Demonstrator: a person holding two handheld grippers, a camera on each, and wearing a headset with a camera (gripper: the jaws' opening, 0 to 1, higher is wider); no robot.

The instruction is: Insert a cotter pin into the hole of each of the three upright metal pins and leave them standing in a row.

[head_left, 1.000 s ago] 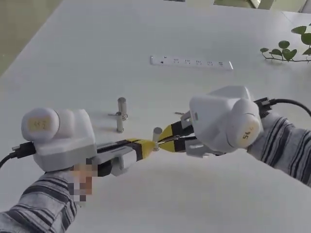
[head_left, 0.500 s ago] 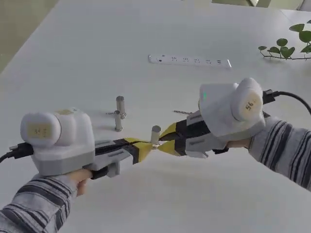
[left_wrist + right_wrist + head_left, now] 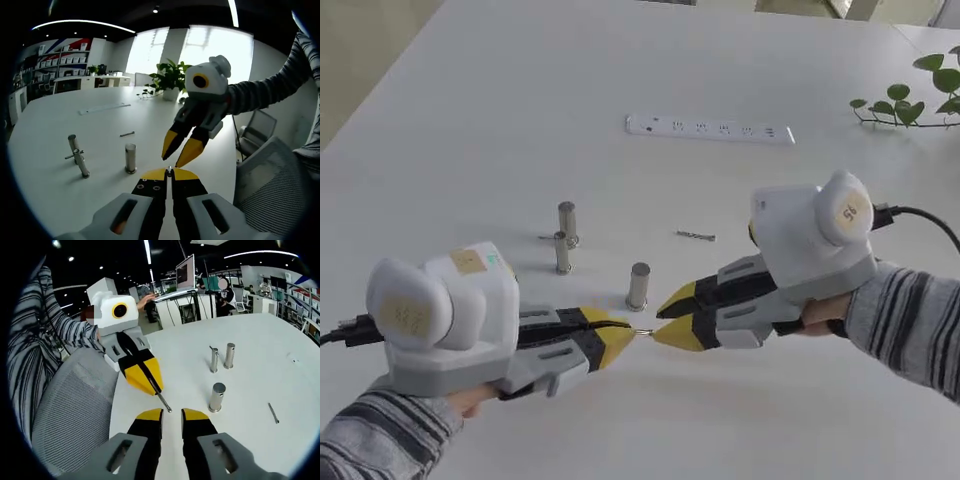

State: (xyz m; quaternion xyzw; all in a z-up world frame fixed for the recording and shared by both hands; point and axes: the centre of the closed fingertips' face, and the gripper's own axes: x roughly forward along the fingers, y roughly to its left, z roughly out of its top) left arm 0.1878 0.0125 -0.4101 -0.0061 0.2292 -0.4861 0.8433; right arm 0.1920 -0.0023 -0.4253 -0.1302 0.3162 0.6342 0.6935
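White table: cotter pin clamped in left gripper jaws, near right gripper (jaws apart).

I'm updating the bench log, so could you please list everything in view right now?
metal pins: three, grey, upright mid-table; two close together, one nearer the grippers.
cotter pins: three, silver; one loose on the table, one through a far pin, one held.
power strip: one, white, table's far side.
plant: one, green, far right edge.
table: one, white.
mesh chair: one, grey, beside the table.
left gripper: one, yellow-tipped jaws shut on a cotter pin.
right gripper: one, yellow-tipped jaws open.
sleeves: two, striped, behind the grippers.
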